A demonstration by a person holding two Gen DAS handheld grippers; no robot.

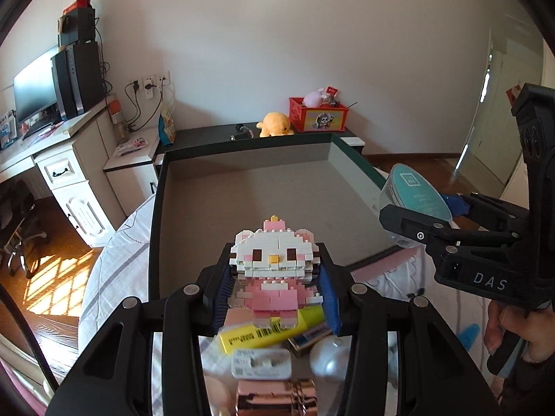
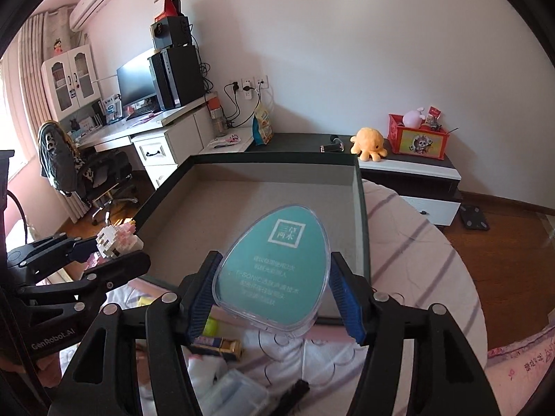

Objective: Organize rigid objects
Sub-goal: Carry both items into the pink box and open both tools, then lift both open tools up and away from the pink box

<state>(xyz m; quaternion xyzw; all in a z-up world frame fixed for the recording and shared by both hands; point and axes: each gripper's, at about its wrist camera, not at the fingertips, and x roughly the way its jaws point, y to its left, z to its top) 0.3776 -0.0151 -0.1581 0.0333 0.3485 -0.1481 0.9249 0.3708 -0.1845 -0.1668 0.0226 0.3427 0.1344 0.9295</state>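
Observation:
My left gripper [image 1: 275,284] is shut on a white and pink block-built cat figure [image 1: 274,260], held upright over the near edge of a dark box [image 1: 242,145] with a bare grey floor. My right gripper [image 2: 274,294] is shut on a teal egg-shaped clear case [image 2: 277,267], its blue pads pressing both sides, above the box [image 2: 274,159] near its right rim. In the left wrist view the right gripper [image 1: 423,208] with the case [image 1: 416,190] hovers at the box's right wall. In the right wrist view the left gripper [image 2: 107,253] holds the figure [image 2: 114,239] at the left rim.
On the striped bed cover [image 2: 416,260] below lie a yellow highlighter [image 1: 270,332], a white charger [image 1: 260,364], a battery [image 2: 218,343] and a clear plastic box [image 2: 236,395]. Behind the dark box stands a low cabinet [image 2: 416,173] with a yellow plush [image 2: 367,144] and a red box [image 2: 419,138]. A desk [image 2: 156,128] stands at left.

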